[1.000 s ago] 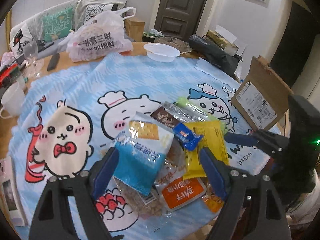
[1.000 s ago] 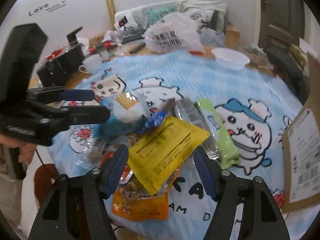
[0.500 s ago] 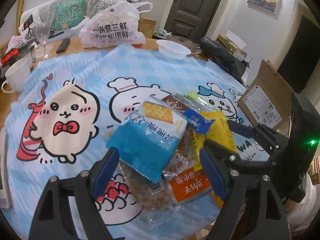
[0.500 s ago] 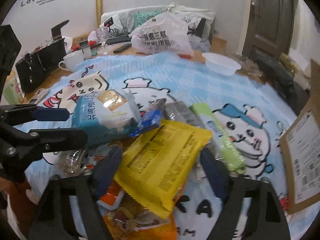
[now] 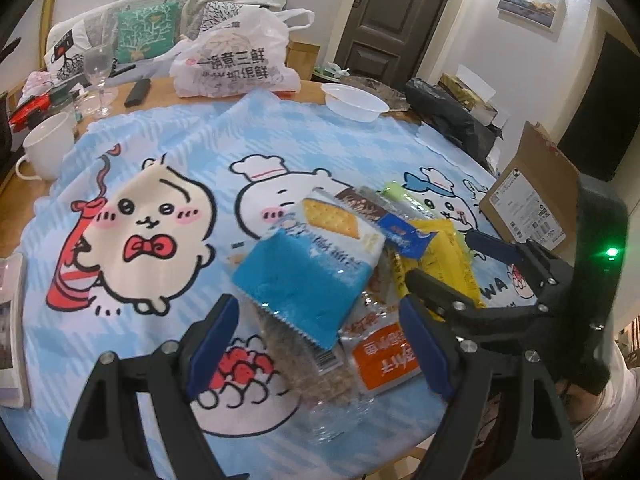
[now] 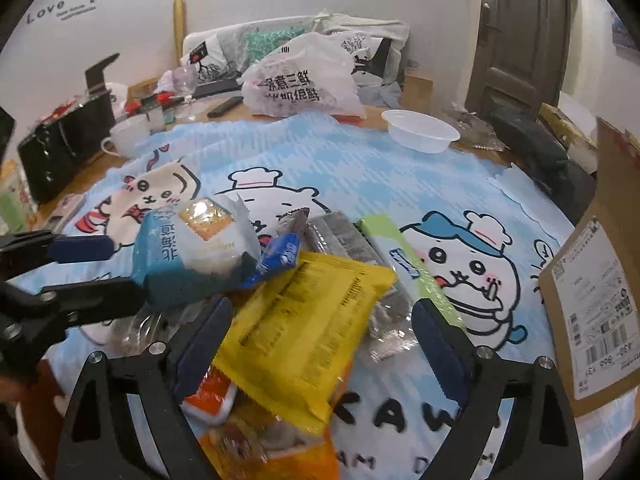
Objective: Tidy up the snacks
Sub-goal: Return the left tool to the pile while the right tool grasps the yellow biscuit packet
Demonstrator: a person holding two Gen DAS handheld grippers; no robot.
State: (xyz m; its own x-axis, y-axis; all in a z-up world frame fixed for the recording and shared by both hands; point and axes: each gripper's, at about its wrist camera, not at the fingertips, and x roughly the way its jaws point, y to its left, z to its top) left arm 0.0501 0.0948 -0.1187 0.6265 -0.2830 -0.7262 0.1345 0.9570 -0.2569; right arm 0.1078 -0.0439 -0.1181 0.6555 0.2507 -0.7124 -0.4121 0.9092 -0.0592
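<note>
A heap of snack packets lies on the cartoon tablecloth (image 5: 192, 148). The blue cracker packet (image 5: 308, 272) tops the heap, its lower end between the pads of my left gripper (image 5: 318, 344). Those jaws are closing slightly and do not touch it. A yellow packet (image 6: 308, 320) lies between the fingers of my right gripper (image 6: 322, 348), whose jaws are opening; the right pad stands apart from it. An orange packet (image 5: 384, 356), a clear bag of nuts (image 5: 320, 372), a green packet (image 6: 404, 260) and a small blue packet (image 6: 280, 254) lie around them.
A cardboard box (image 6: 592, 300) stands at the right edge of the table. At the far side are a white bowl (image 5: 354, 102), a printed plastic bag (image 5: 236, 64), a wine glass (image 5: 96, 76) and a white mug (image 5: 48, 152). The near table edge is just below the heap.
My right gripper's jaws have spread wider around the yellow packet. My left gripper has moved in on the heap, so the blue cracker packet now reaches between its pads.
</note>
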